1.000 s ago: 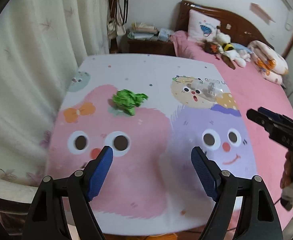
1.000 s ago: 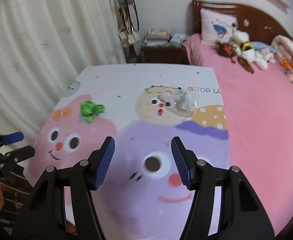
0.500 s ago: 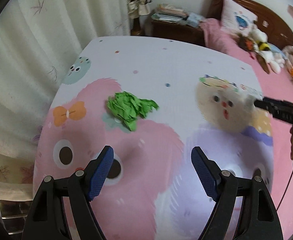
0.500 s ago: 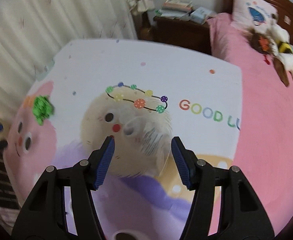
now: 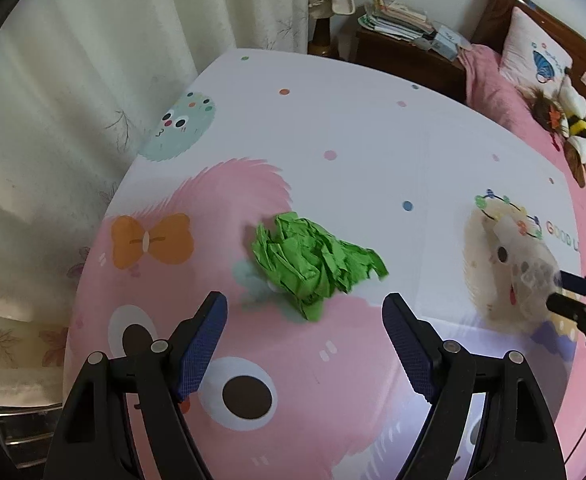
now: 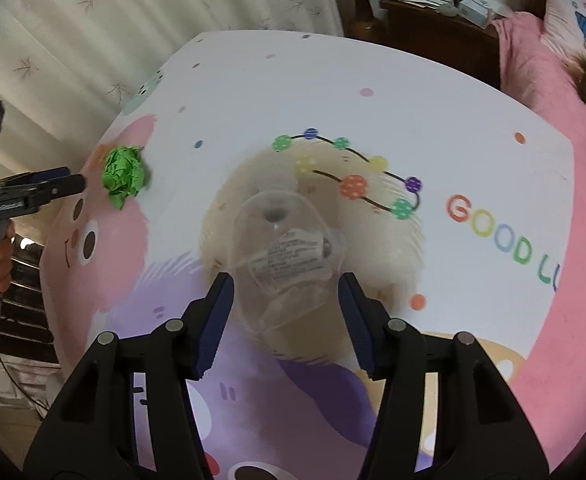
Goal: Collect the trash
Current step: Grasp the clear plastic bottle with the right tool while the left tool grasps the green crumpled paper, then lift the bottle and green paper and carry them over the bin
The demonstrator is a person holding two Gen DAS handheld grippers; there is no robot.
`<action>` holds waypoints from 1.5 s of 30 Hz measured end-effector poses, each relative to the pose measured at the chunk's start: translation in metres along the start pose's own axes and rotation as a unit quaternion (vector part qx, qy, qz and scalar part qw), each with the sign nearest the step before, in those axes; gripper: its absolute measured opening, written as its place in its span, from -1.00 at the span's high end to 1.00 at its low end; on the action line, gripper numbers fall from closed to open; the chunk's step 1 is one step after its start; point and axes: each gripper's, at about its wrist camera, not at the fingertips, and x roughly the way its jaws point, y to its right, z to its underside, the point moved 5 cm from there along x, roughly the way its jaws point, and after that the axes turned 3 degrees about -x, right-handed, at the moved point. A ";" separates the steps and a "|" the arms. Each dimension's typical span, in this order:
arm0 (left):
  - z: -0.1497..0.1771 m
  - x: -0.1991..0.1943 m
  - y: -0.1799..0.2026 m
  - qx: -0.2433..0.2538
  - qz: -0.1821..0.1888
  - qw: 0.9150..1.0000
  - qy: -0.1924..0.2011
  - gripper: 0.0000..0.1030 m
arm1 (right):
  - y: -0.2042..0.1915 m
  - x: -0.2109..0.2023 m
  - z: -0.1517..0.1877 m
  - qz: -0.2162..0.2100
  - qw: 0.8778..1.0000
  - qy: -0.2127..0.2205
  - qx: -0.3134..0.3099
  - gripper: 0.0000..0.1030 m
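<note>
Left claw (image 5: 304, 334) spread apart just below the green paper wad (image 5: 313, 261) at frame centre; right claw (image 6: 285, 314) apart, straddling the clear plastic wrapper (image 6: 289, 260), counter (image 6: 413, 92) edges distant.

Each hand-held gripper, left (image 5: 304, 344) and right (image 6: 285, 320), has two black plastic arms ending in blue ribbed pads (image 5: 201, 346), with round silver screws (image 5: 159, 345) along the linkages. White lettering marks the left one's black side, and thin black cables hang below it.
</note>
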 end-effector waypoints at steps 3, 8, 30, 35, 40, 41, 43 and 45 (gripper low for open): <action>-0.004 0.008 -0.002 -0.003 0.001 1.000 -0.007 -0.59 | -0.003 0.007 -0.007 -0.026 1.000 -0.006 0.015 -0.01; -0.008 0.021 -0.004 -0.009 0.000 1.000 -0.018 -0.59 | -0.006 0.019 -0.018 -0.051 0.998 0.000 0.027 -0.03; -0.022 0.080 0.008 -0.027 0.023 0.997 -0.074 0.13 | -0.077 0.017 0.015 -0.076 0.995 0.038 0.047 0.28; -0.015 0.063 0.014 -0.005 0.014 0.999 -0.044 0.26 | -0.086 0.012 0.028 -0.075 0.994 0.047 0.067 0.28; 0.013 0.028 0.017 0.029 0.014 0.999 -0.018 0.27 | -0.099 0.003 0.043 -0.066 0.992 0.057 0.086 0.28; 0.023 0.019 0.017 0.034 0.016 0.999 -0.016 0.27 | -0.103 0.002 0.046 -0.063 0.992 0.058 0.089 0.28; 0.041 0.004 0.015 0.042 0.025 0.999 -0.012 0.27 | -0.115 -0.001 0.055 -0.057 0.992 0.060 0.093 0.28; 0.064 -0.014 0.010 0.052 0.035 0.998 -0.007 0.27 | -0.129 -0.005 0.065 -0.050 0.992 0.063 0.099 0.28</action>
